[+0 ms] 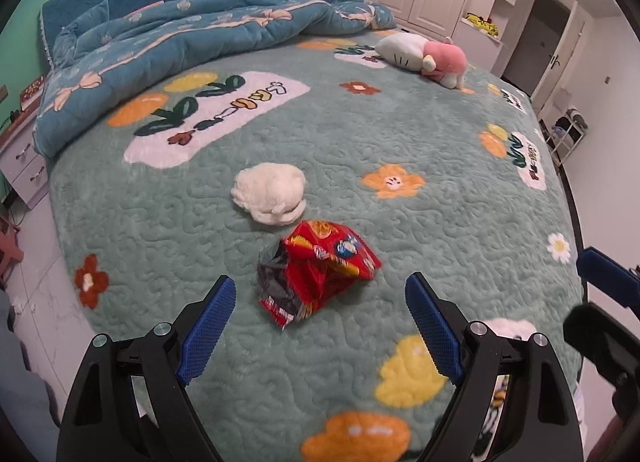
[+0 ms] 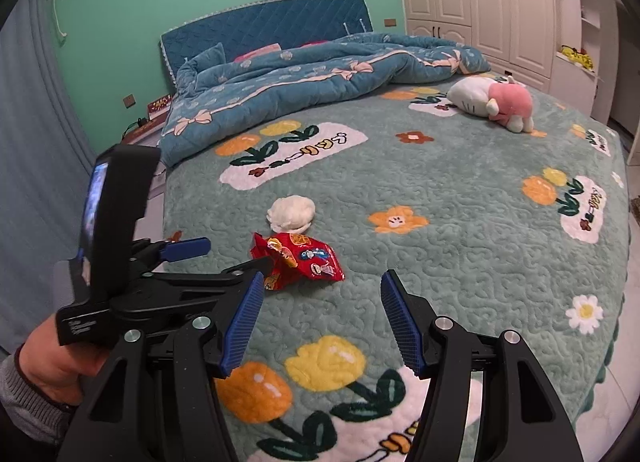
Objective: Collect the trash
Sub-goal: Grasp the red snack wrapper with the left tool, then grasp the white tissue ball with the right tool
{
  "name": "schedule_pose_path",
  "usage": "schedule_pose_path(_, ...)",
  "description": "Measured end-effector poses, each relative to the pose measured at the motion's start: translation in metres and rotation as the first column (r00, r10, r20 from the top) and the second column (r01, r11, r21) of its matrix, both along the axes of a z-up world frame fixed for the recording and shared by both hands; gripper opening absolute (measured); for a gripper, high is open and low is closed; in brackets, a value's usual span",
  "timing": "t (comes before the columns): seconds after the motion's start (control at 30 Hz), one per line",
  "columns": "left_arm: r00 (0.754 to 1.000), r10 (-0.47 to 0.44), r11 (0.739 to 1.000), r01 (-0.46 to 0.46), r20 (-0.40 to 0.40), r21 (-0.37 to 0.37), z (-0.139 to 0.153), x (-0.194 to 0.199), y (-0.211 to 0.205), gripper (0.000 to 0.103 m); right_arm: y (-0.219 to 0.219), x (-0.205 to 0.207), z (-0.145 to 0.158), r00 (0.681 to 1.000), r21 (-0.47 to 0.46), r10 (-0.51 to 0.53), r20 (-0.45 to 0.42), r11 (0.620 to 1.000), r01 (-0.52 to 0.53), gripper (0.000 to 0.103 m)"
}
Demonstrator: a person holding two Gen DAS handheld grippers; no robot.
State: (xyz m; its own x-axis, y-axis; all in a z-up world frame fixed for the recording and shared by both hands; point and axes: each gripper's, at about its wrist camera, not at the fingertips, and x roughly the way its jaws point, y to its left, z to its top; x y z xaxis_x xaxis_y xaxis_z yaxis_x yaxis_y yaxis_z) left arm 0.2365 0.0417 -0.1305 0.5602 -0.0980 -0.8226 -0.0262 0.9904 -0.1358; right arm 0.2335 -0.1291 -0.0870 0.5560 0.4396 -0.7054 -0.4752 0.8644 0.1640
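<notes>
My left claw (image 1: 320, 326) has black plastic arms ending in blue ribbed pads (image 1: 208, 330), with round silver screws at the pivots. My right claw (image 2: 322, 322) is built the same (blue pads, silver screws). From the right view, my left hand (image 2: 56, 374) wears a grey knit sleeve (image 2: 24, 406) with a dark cuff edge, around a black handle bearing small white lettering, too small to read.

Both wrist cams look down over the bed's (image 1: 460, 222) foot edge toward the headboard (image 2: 264, 28); left sits closer in, both sharing the red wrapper (image 1: 324, 266).
</notes>
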Motion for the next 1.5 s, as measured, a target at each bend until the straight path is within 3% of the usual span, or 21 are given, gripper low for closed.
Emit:
schedule_pose_path(0.47, 0.993, 0.023, 1.000, -0.025, -0.113, -0.019, -0.059, 0.050, 0.005, 0.085, 0.008, 0.043, -0.027, 0.999, 0.011, 0.003, -0.040, 1.000, -0.003, 0.061)
schedule_pose_path(0.53, 0.991, 0.008, 1.000, -0.011, -0.136, -0.026, -0.066, 0.054, 0.005, 0.075, 0.007, 0.047, -0.031, 0.999, 0.012, -0.003, -0.047, 1.000, 0.004, 0.061)
schedule_pose_path(0.63, 0.990, -0.005, 1.000, 0.001, -0.143, -0.028, -0.070, 0.055, 0.006, 0.068, 0.007, 0.050, -0.035, 0.999, 0.011, -0.006, -0.054, 1.000, 0.007, 0.061)
schedule_pose_path(0.87, 0.990, -0.055, 0.997, 0.048, -0.130, -0.056, -0.069, 0.051, 0.001, 0.031, 0.012, 0.056, -0.043, 0.998, 0.008, 0.001, -0.063, 1.000, -0.001, 0.061)
schedule_pose_path(1.13, 0.994, -0.042, 0.999, 0.039, -0.098, -0.033, -0.048, 0.028, 0.025, 0.029, 0.029, 0.062, -0.047, 0.997, 0.005, 0.037, -0.062, 0.999, -0.036, 0.061)
schedule_pose_path(1.5, 0.995, 0.013, 1.000, -0.013, -0.094, -0.004, -0.041, 0.029, 0.070, 0.029, 0.096, 0.099, -0.069, 0.988, -0.012, 0.141, -0.070, 0.990, -0.142, 0.061)
